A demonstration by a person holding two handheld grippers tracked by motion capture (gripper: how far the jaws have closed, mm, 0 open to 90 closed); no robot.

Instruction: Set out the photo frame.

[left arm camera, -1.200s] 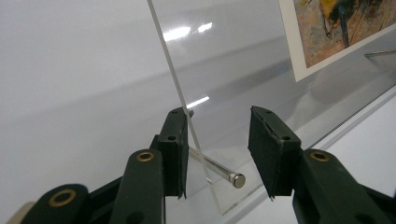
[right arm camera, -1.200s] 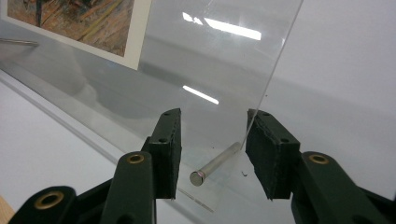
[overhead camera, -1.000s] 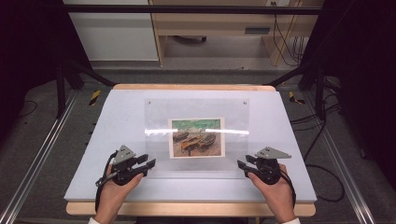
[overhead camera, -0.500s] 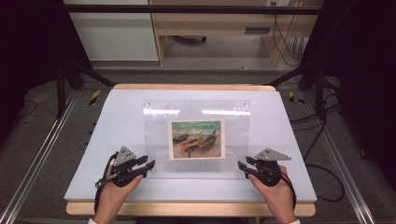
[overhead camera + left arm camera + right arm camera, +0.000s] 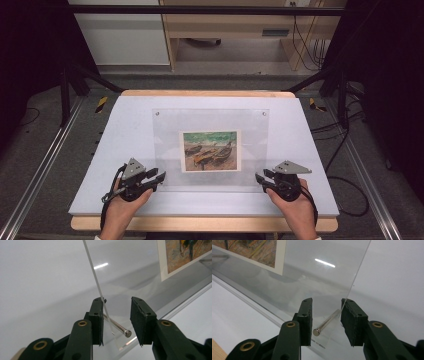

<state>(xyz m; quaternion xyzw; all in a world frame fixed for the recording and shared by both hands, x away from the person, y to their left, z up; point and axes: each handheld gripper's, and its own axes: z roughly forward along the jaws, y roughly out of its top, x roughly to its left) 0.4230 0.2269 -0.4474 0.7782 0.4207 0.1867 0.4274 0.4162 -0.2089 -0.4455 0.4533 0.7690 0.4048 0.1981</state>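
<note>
High view: acrylic frame (image 5: 210, 125) between left hand-held gripper (image 5: 159, 178) at 9 o'clock and right hand-held gripper (image 5: 260, 178) at 3 o'clock; both sets of jaws spread, closing around its corners.

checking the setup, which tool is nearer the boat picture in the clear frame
Left, slightly. The left tool sits at the frame's near left corner, just left of and below the boat picture. The right tool sits at the near right corner, a little farther from it.
</note>
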